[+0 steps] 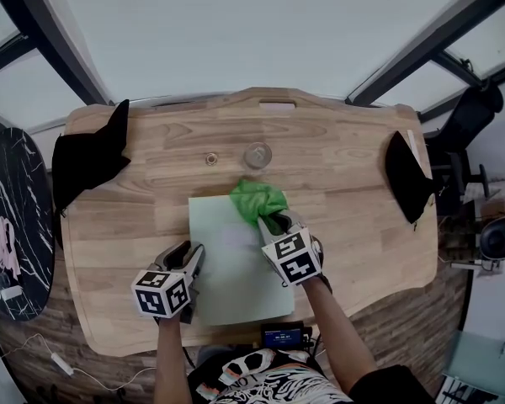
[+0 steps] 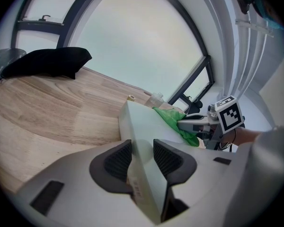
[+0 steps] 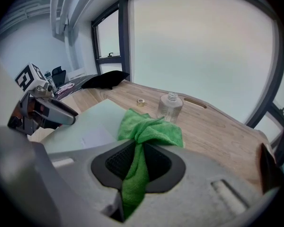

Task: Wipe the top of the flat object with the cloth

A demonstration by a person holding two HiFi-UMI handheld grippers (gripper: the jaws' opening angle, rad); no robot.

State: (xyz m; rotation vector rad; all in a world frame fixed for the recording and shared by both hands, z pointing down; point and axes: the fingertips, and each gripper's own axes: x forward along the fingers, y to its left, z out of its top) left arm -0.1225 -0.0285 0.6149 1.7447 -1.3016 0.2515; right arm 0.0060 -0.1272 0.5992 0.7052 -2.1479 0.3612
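A pale green flat board (image 1: 231, 259) lies in the middle of the wooden table (image 1: 337, 175). My left gripper (image 1: 188, 269) is shut on the board's near left edge; in the left gripper view the board (image 2: 146, 126) runs up between the dark pads (image 2: 116, 161). My right gripper (image 1: 278, 225) is shut on a green cloth (image 1: 257, 199), which rests bunched on the board's far right corner. In the right gripper view the cloth (image 3: 149, 129) spills out from between the pads (image 3: 114, 161) onto the board (image 3: 90, 122).
A clear plastic bottle (image 1: 257, 154) and a small round cap (image 1: 211, 158) stand just behind the board. Black cloths lie at the table's left (image 1: 88, 154) and right (image 1: 408, 175) ends. A dark marbled table (image 1: 13, 217) stands to the left, chairs to the right.
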